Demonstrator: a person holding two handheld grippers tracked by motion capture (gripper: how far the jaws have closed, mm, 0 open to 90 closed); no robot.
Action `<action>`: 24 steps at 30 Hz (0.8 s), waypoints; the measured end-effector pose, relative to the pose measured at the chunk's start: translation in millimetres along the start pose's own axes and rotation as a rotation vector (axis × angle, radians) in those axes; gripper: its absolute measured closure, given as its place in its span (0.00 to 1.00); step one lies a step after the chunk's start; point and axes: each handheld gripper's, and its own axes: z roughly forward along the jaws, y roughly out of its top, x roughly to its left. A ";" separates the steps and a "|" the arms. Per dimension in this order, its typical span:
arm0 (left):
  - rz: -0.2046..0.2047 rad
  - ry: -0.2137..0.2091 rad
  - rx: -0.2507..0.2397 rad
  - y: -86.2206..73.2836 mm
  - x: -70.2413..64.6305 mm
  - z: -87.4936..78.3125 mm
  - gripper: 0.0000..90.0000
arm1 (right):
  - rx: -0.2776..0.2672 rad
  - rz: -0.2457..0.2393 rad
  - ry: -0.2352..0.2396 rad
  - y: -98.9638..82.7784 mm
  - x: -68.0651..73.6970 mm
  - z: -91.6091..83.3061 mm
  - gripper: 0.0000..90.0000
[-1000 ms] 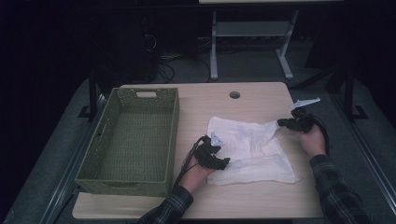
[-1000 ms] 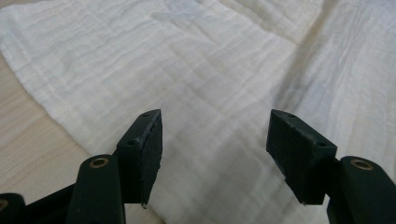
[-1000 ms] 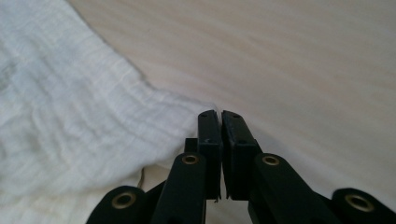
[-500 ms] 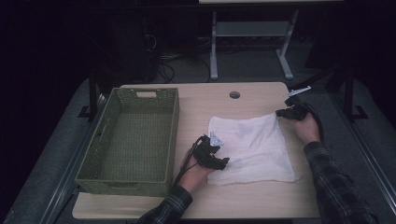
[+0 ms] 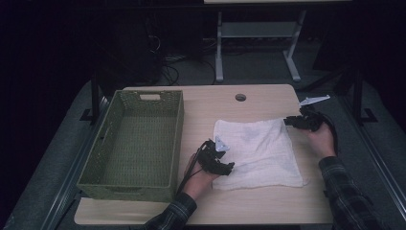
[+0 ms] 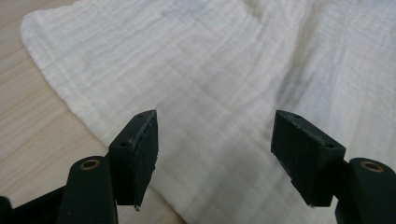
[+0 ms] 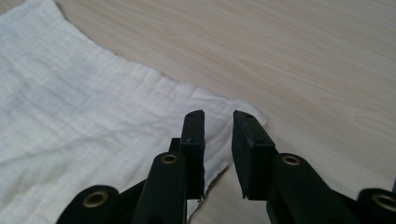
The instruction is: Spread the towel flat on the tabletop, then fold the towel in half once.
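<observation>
A white crinkled cloth (image 5: 258, 148) lies spread flat on the wooden table (image 5: 268, 203), right of centre. My left gripper (image 5: 226, 164) rests at the cloth's near left edge. In the left gripper view its jaws stand wide apart, so the left gripper (image 6: 215, 140) is open just above the cloth (image 6: 210, 65). My right gripper (image 5: 289, 120) is at the cloth's far right corner. In the right gripper view the right gripper (image 7: 218, 128) is slightly open, its jaws a narrow gap apart, and the corner of the cloth (image 7: 70, 107) lies loose under them.
A green woven basket (image 5: 98, 143) stands empty along the left of the table. A round cable hole (image 5: 240, 97) is at the table's far middle. Bare wood runs along the near edge and behind the cloth. Desk legs and cables lie on the dark floor beyond.
The right gripper drew the cloth's far right corner outward and lowered it, so the rumpled cloth now lies flat. The left gripper stayed at the near left edge.
</observation>
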 end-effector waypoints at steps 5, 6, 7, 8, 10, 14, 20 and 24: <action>-0.004 0.033 -0.002 7.8 8.0 2.9 0.36 | -0.018 -0.004 0.008 -4.3 -0.8 -5.5 0.80; -0.011 0.038 -0.003 10.0 10.2 4.2 0.36 | -0.018 -0.001 0.010 -4.4 -1.5 -6.6 0.80; -0.016 0.042 -0.002 11.8 12.7 5.5 0.36 | -0.028 -0.001 0.013 -4.5 -3.0 -7.4 0.79; -0.027 0.047 -0.006 13.4 14.9 6.7 0.36 | -0.032 0.003 0.015 -4.5 -4.1 -8.6 0.79; -0.038 0.059 -0.006 17.5 20.2 8.3 0.36 | -0.037 0.003 0.023 -4.0 -7.0 -10.4 0.79; -0.053 0.093 -0.017 27.9 32.1 10.3 0.36 | -0.047 0.010 0.029 -2.5 -12.4 -11.9 0.78; -0.065 0.135 -0.039 44.5 52.8 14.4 0.39 | -0.050 0.010 0.033 -0.8 -19.1 -9.3 0.76; -0.061 0.155 -0.025 55.8 66.4 22.5 0.41 | -0.049 0.019 0.034 -0.2 -22.4 -6.9 0.76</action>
